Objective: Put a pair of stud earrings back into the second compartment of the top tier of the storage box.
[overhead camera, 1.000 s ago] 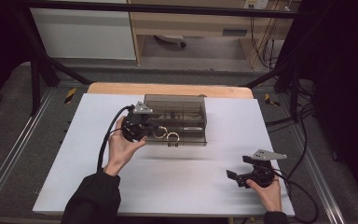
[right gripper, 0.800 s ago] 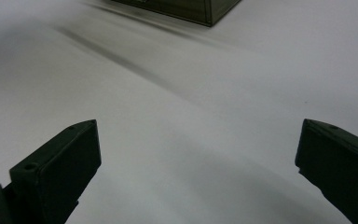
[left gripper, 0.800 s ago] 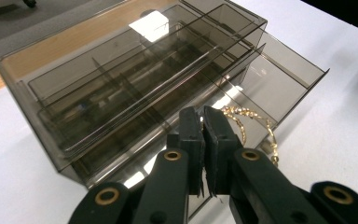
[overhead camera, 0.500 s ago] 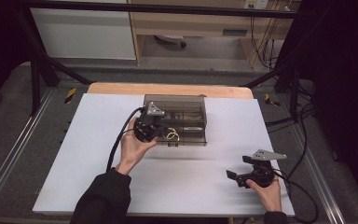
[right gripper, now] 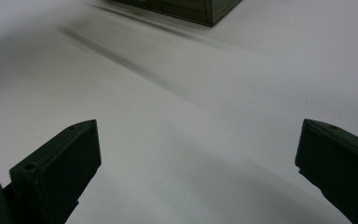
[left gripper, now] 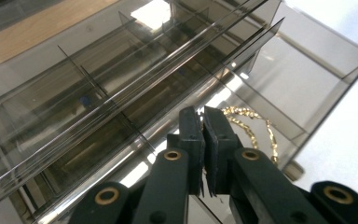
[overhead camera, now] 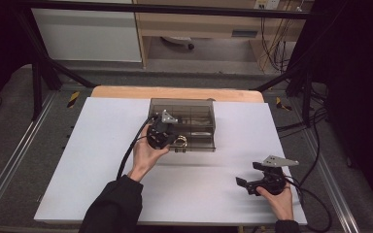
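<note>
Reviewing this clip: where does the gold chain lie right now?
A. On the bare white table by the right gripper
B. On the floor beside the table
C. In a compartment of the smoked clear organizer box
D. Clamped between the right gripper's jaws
C: the gold chain lies inside the organizer box, just beyond the left gripper, whose jaws are closed.

white tabletop (overhead camera: 102, 160) lying over wooden board (overhead camera: 175, 92), strip of wood showing along far edge. smoky clear compartment box (overhead camera: 194, 116) sitting directly on tabletop near middle of far edge, dividers splitting it into cells. gold chain (left gripper: 256, 126) lying in cell along box's near side. right gripper (overhead camera: 249, 180) resting near tabletop's near right corner, well apart from box.
</note>
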A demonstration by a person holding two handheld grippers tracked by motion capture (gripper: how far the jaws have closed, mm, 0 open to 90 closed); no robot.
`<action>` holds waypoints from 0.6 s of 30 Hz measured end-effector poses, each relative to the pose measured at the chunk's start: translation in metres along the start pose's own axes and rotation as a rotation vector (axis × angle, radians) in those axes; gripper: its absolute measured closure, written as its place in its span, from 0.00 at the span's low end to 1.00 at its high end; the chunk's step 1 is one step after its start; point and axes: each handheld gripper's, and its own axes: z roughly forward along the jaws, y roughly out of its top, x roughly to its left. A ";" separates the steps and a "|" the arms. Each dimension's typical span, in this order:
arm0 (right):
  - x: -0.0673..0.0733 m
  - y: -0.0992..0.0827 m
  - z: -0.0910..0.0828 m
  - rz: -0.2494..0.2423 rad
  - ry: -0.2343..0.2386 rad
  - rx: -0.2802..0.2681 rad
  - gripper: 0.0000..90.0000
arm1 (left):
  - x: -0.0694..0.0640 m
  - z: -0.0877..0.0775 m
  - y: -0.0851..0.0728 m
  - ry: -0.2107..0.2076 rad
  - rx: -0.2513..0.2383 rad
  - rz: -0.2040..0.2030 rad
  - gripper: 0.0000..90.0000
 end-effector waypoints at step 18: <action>0.000 0.000 0.000 -0.002 -0.002 -0.003 0.01 | 0.004 -0.026 -0.007 -0.021 -0.053 -0.002 0.71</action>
